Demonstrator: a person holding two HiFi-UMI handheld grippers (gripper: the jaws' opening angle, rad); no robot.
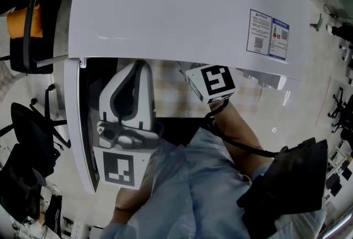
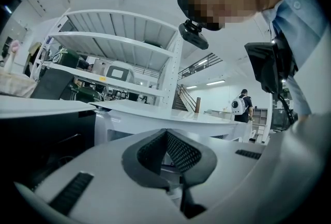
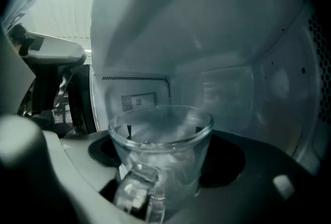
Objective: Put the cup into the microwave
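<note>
1. Pale, glossy inner walls of the white box-shaped microwave [image 3: 232, 36] fill the background of the right gripper view, with a small perforated vent panel [image 3: 137, 100] on the far wall.
2. The right gripper [image 3: 170, 154] reaches into that cavity. Its two jaws are closed on the clear glass cup [image 3: 160, 135], one on each side of the lower body, which sits in the dark-padded hollow between them.
3. The cup stands upright with its rim level. Its thick glass handle [image 3: 135, 192] points toward the near side, low between the jaws.
4. So the cup is inside the microwave. Whether its base touches the cavity floor cannot be told.
5. The left gripper [image 1: 138, 67] has its tips pressed together with nothing between them, leaving only a dark teardrop-shaped gap behind the tips.
6. From the head view, the left gripper hangs just in front of the opening, beside the microwave's open white door [image 1: 74, 122], which swings out at the left.
7. A blue-and-white printed label [image 1: 269, 35] sits on the right part of the microwave's top.
8. A light blue shirt sleeve [image 1: 193, 188] lies near, and a black pouch [image 1: 292, 177] is to its right.
9. Behind the left gripper stands a white metal shelving rack [image 2: 119, 42], and far off is a person wearing a white backpack [image 2: 240, 105].
</note>
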